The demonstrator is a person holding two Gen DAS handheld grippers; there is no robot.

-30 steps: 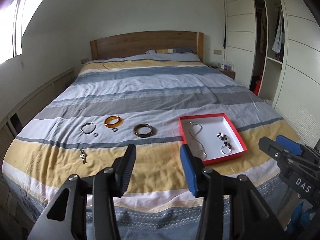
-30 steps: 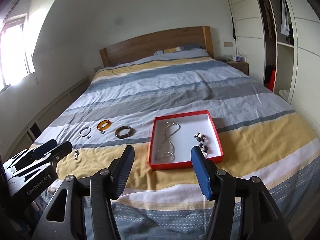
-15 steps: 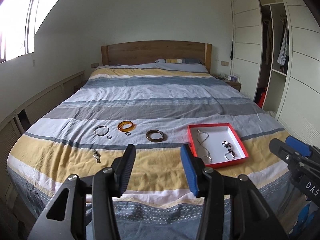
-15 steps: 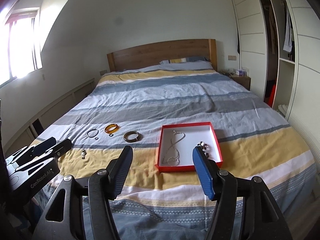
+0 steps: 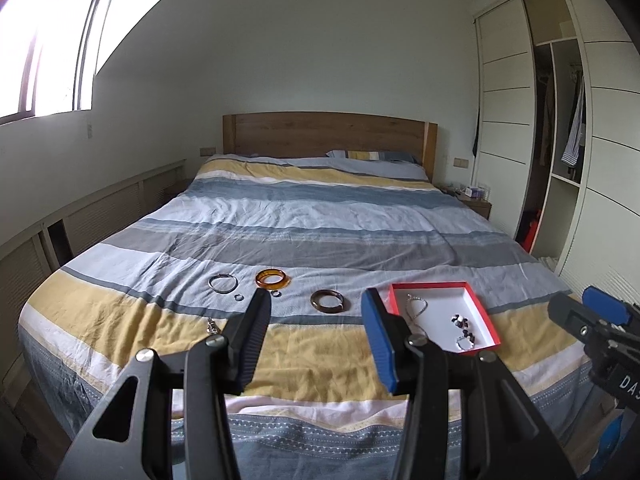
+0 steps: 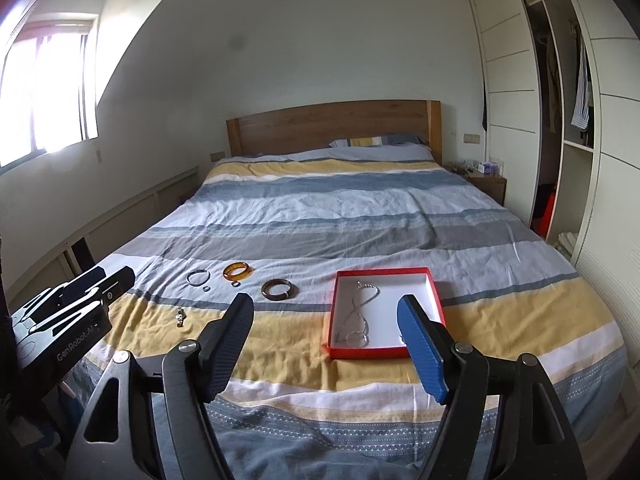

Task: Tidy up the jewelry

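Note:
A red tray (image 5: 485, 313) (image 6: 435, 292) lies on the striped bed and holds a silver chain (image 6: 356, 312) and dark beads (image 5: 460, 322). Left of it on the bedspread lie a brown bangle (image 5: 328, 301) (image 6: 279, 289), an amber bangle (image 5: 272, 277) (image 6: 237, 271), a thin silver bangle (image 5: 223, 282) (image 6: 198, 277), two small rings (image 5: 239, 297) and a small silver piece (image 5: 213, 326) (image 6: 181, 316). My left gripper (image 5: 316, 320) is open and empty, held back from the foot of the bed. My right gripper (image 6: 325, 322) is open and empty, facing the tray from a distance.
The bed (image 5: 320, 216) has a wooden headboard (image 5: 328, 134). A wardrobe (image 5: 560, 120) stands on the right with a nightstand (image 5: 474, 200) beside the bed. A low panelled ledge (image 5: 80, 216) runs along the left wall under a window (image 5: 52, 48).
Both grippers have pulled back and up from the bed, so the jewelry and tray look smaller and farther. Both stay open. Nothing on the bed has moved.

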